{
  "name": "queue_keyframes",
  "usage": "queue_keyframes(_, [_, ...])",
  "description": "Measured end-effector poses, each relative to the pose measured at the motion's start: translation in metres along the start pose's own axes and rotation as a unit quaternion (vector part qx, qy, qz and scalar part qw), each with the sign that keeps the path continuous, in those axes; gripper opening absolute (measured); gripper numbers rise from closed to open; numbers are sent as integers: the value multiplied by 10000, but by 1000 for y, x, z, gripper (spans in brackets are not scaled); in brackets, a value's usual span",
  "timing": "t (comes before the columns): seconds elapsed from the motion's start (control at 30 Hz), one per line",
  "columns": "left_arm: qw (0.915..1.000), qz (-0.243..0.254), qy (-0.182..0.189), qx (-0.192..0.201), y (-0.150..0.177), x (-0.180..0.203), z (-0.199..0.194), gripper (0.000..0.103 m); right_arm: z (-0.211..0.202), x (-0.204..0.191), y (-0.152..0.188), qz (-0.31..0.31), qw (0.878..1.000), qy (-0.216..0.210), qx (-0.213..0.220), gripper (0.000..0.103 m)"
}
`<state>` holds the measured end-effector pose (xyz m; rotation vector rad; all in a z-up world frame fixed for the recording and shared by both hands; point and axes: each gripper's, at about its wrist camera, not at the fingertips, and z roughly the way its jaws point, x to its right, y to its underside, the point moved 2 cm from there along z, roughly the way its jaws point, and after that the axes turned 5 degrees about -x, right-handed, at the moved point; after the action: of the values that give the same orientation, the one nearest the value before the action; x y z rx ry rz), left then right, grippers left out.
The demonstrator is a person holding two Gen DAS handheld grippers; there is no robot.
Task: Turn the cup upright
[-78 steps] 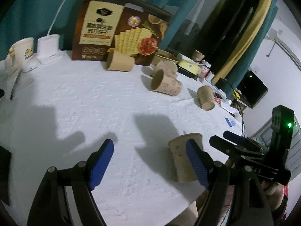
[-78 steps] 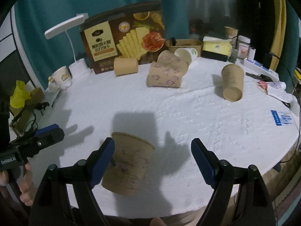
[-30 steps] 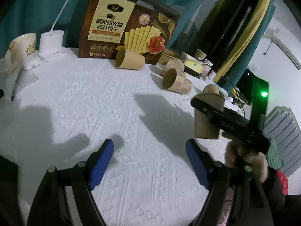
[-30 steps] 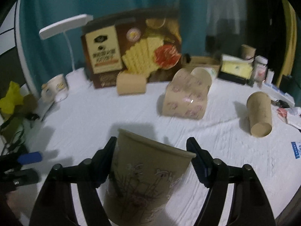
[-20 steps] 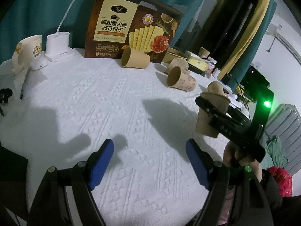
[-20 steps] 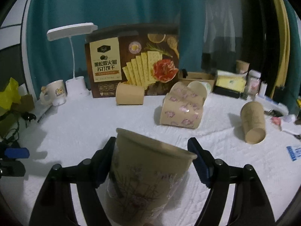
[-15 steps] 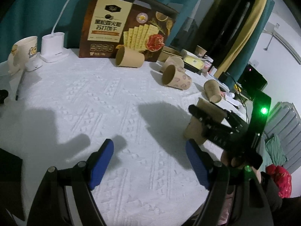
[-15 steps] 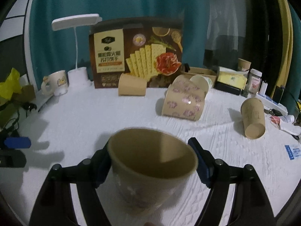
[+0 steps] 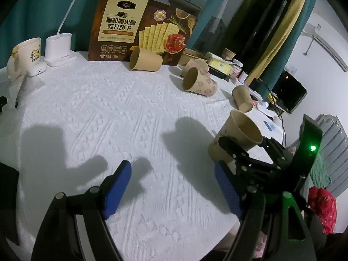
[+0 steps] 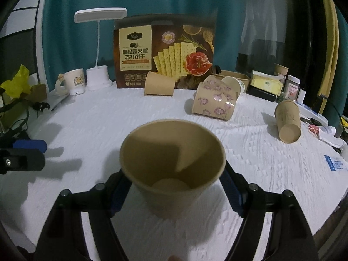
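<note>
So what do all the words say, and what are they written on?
"Tafe": the small dark badge at the top of the cracker box.
"黑松露火腿": big characters on the box's cream panel.
"苏打饼干": the line just under those.
Orange strip and the small icons at the foot of the box: too small to read.
Blue card on the tablecloth: too small to read.
Jar label: blurred.

Matt paper cup (image 10: 171,163), seemingly quilted tablecloth (image 10: 261,156)
</note>
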<state>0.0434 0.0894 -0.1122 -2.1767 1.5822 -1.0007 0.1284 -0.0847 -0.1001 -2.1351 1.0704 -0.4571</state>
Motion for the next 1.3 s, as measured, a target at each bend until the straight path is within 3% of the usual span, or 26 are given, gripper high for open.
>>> queue_keyframes(0.53, [9993,325,-20,159,16,21,-17,79,-59,16,33,541,9983,71,-201,75])
queue_keyframes(0.63, [9975,534,-190,418,18,32,-24,79,-73,25,38,819,9963,-57,-246,75])
queue_keyframes(0.83, [9937,850,-146,716,19,54,-39,80,-105,38,42,981,9949,140,-199,75])
queue_keyframes(1.13, [9853,1249,22,1162,16,88,-67,85,-157,54,33,1181,9924,311,156,75])
queue_keyframes(1.3, [9779,1413,-70,1541,11,102,-87,88,-191,59,23,1161,9911,470,456,75])
